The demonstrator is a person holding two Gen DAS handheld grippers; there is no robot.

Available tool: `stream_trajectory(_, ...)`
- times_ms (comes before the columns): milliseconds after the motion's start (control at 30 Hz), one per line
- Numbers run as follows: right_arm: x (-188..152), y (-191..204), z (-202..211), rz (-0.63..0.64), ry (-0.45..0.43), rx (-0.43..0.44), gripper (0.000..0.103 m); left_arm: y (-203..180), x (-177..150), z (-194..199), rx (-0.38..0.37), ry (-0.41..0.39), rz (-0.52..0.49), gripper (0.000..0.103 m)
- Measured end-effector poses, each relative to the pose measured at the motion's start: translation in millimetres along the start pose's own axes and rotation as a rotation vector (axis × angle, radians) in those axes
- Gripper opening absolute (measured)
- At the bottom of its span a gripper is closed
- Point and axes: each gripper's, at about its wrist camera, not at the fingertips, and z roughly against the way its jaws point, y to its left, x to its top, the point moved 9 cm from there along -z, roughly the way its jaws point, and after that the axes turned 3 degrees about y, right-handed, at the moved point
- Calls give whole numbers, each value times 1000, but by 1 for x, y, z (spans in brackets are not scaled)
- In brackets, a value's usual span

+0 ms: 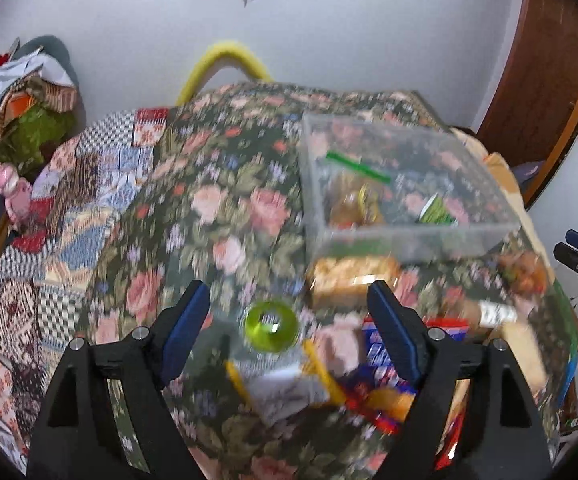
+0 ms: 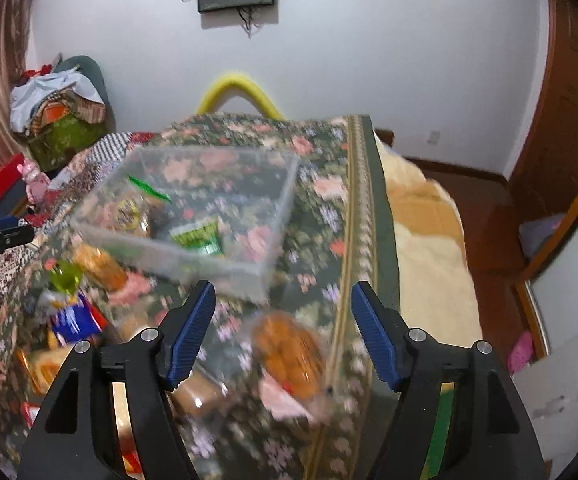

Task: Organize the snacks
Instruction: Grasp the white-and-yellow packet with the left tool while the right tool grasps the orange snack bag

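Floral cloth (image 1: 217, 208) covers the table; both views motion-blurred. Clear plastic bin (image 1: 405, 236) stands on the cloth toward its far right part, holding a green-topped bag of brown snacks (image 1: 355, 200) and a small green packet (image 1: 435, 210). Loose snacks lie on the cloth in front of the bin: a blue-and-red pack (image 1: 381, 354), a tan bread-like pack (image 1: 353, 280), a bag with a green ring (image 1: 271, 330). Left gripper (image 1: 289, 308): jaws wide apart, nothing gripped; the ring bag lies below, between them. Right gripper (image 2: 283, 312): jaws apart, empty, above an orange-brown snack bag (image 2: 289, 350) near the cloth's right border.
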Motion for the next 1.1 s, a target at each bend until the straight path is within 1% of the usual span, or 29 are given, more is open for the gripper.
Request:
stream_trajectory(67,-15,-5,-6,-21,32,3,67,4,-12,-6,-3,24,10,81)
stream_trajectory(233,-40,-15,-18,-57,95,8,67,12,-43,-29,-13,102,45,81)
stream_trajectory(400,-49,-20,-29,-61,129,1,67,16,-66,-50,-19,170,72,81)
stream_trajectory(500,-51,-21,-38,-57,146,1,67,16,-75,-60,-22,195,83,81)
stream_trajectory(600,-54,-22,-47,-58,162,3,67,15,-81,-68,-36,205,93,83)
stream_trajectory(633,-54,-21,-50,-60,167,9,67,14,-81,-69,-33,198,92,84)
stream_trajectory(800,-58,-16,-63,-70,185,29,68,8,-80,-73,-9,173,63,84)
stream_trajectory(867,-57,-15,-63,-66,178,28,68,7,-80,-72,-2,159,58,80)
stream_trajectory(933,-56,-13,-65,-65,178,32,68,7,-80,-71,-6,145,63,69)
stream_trajectory(1000,-55,-13,-66,-68,174,33,67,8,-80,-68,-14,138,70,62)
stream_trajectory(1033,-55,-13,-67,-72,170,30,62,9,-81,-67,-18,136,73,60)
stream_trajectory(1100,-55,-14,-66,-82,162,24,57,11,-82,-65,-15,135,80,58)
